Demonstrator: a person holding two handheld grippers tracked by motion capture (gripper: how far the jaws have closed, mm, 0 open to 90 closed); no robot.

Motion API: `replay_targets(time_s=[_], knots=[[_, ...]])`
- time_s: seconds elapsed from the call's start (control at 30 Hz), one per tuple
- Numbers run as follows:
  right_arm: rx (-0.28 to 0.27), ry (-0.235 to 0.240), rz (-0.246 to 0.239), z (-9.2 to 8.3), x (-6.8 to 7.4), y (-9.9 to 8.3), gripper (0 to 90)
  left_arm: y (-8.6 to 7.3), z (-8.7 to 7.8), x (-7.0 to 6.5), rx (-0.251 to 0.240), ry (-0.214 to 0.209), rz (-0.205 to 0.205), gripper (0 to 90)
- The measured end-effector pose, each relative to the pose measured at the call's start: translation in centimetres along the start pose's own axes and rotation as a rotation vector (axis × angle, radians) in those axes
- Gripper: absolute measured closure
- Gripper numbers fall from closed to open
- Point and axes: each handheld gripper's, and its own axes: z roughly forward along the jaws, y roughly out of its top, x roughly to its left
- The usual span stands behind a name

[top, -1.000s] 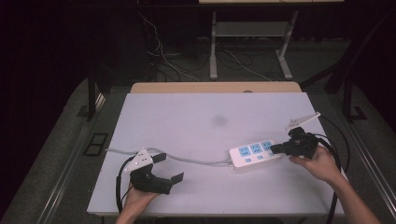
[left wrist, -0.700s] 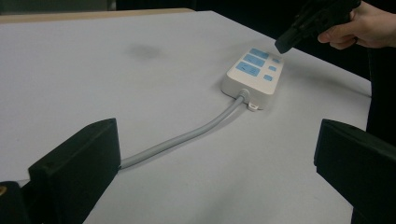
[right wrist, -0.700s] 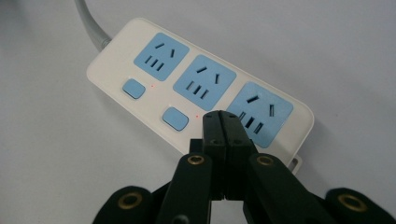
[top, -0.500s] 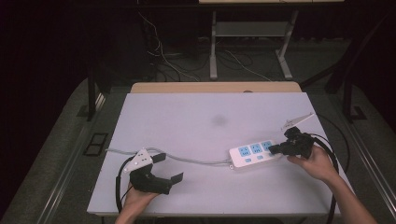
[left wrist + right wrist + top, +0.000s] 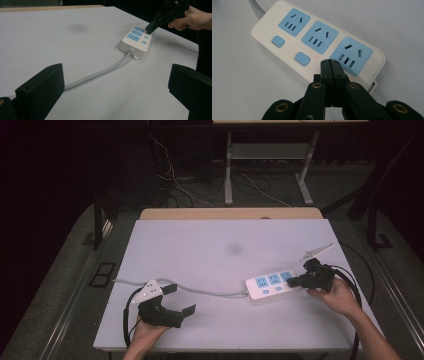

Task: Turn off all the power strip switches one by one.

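A white desk (image 5: 200,245) stood in a dark room, with a person's forearms reaching in from the near edge. A white power strip (image 5: 271,285) with three blue socket faces lay flat toward the desk's right side, and its grey cable (image 5: 210,292) ran left across the surface toward the left hand-held gripper (image 5: 179,299).

Over the last second the right hand-held gripper (image 5: 295,281) had moved in from beside the strip's far-right end, and its tip now sat on the strip's top. In the right gripper view its jaws were clenched together on nothing, the tip (image 5: 331,65) pressed at the spot beside the third socket (image 5: 351,55) where the row of blue switch buttons (image 5: 302,59) continued. Two small red lights (image 5: 315,57) showed next to the other two buttons. The third button was hidden under the tip, so whether it had been pushed could not be told; a switch press seemed to be the step in hand.

The left hand-held gripper had not moved. It rested near the desk's front-left, jaws spread wide and empty, well apart from the strip.
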Motion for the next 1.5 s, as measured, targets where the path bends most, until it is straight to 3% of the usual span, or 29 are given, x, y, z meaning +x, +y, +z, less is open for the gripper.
replay_targets(time_s=[0.37, 0.67, 0.83, 1.5], knots=[[-0.001, -0.008, -0.013, 0.01, 0.08, -0.07, 90.0, 0.00, 0.04, -0.01, 0.001, 0.000, 0.001, 0.0], [-0.048, 0.000, 0.020, 0.05, -0.01, -0.71, 90.0, 0.00, -0.01, -0.12, -0.001, 0.000, 0.002, 0.0], [-0.041, 0.028, 0.041, 0.29, -0.17, -0.56, 90.0, -0.02, -0.07, -0.18, -0.004, 0.002, 0.000, 0.0], [-0.053, 0.019, 0.036, 0.28, -0.06, -0.65, 90.0, -0.10, 0.05, -0.02, 0.005, 0.003, -0.001, 0.0]])
